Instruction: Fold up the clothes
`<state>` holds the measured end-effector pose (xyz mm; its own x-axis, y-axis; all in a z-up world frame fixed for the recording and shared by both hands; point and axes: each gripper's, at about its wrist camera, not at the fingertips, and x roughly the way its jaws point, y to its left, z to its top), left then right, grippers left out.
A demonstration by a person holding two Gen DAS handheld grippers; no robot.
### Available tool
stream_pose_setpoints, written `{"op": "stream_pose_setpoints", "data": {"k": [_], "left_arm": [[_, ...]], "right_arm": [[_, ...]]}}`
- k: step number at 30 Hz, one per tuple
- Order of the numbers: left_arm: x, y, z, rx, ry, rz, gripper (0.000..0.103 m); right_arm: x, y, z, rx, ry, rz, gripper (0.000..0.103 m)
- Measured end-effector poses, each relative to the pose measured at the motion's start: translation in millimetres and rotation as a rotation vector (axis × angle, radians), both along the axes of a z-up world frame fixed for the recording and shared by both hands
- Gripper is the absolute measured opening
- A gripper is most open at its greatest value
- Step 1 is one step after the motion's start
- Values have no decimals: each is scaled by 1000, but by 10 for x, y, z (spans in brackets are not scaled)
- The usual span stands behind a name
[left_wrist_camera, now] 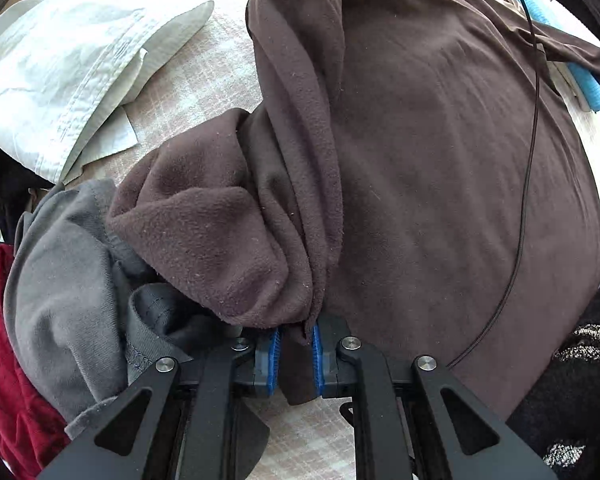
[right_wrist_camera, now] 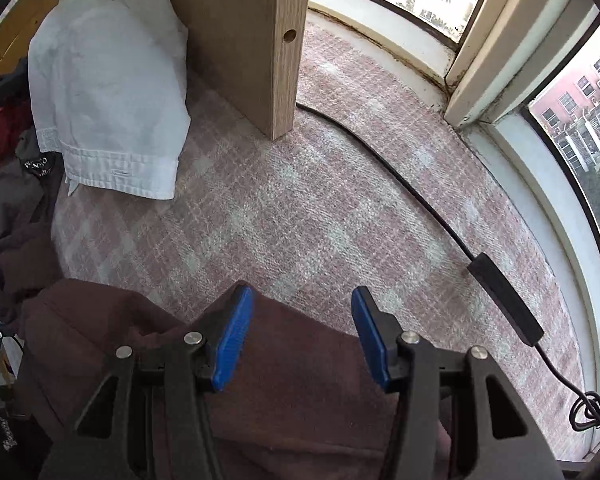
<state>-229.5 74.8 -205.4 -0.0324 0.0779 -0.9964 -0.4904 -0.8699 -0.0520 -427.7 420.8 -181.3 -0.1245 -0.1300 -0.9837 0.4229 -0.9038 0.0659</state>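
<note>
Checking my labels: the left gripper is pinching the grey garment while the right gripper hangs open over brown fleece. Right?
Not quite. In the left wrist view the left gripper pinches the brown fleece, not the grey garment beside it. The right gripper is open.

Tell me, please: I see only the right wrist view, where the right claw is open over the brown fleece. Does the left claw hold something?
Observer: Yes. The left claw is shut on a bunched fold of the brown fleece.
Operator: Does anything lie on top of the fleece?
Observer: A thin dark cord runs across its flat part.
Operator: Is something hidden at its far side?
Observer: A light blue item shows there, partly covered by the fleece. I cannot tell what it is.
</note>
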Motion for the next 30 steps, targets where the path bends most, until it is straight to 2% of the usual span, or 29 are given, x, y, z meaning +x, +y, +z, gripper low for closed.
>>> {"op": "stream_pose_setpoints", "data": {"k": [2,4,5,6,7,10,12,16,17,19,22,23,26,28,29,30], "left_arm": [[-5,-26,-10,5,0,3,12],[-15,-61,-14,0,1,9,12],[-26,-85,-10,-4,2,15,12],[-37,-113,-5,-8,6,23,12],[-44,-140,3,-11,9,30,12],[-56,-220,50,-22,29,52,12],[-87,-292,135,-28,57,81,12],[-346,-521,366,-78,160,192,12],[-434,-572,388,-108,184,209,12],[-625,-675,379,-146,207,254,12],[-877,-753,228,-223,215,270,12],[-943,-770,157,-246,208,270,12],[-1053,-859,47,-224,174,297,13],[-1052,-916,69,-202,173,303,13],[-1042,-943,83,-191,172,307,13],[-1033,-970,97,-180,172,311,13]], "right_arm": [[46,-7,-25,-4,20,-2,54],[115,-9,-34,-20,39,5,52],[154,-13,-29,-45,41,12,34],[193,-17,-29,-68,33,18,4],[235,-24,-32,-76,23,20,3],[392,-10,35,-82,58,18,3],[461,116,201,-123,113,-36,3],[455,526,655,-130,343,-224,3],[392,600,690,-116,373,-248,3],[239,648,660,-84,380,-286,3],[89,520,450,81,385,-213,3],[45,494,348,110,360,-190,3],[-59,433,135,147,271,-167,4],[1,460,282,138,307,-189,8],[70,473,405,125,345,-201,15],[152,472,529,109,384,-214,28]]}}
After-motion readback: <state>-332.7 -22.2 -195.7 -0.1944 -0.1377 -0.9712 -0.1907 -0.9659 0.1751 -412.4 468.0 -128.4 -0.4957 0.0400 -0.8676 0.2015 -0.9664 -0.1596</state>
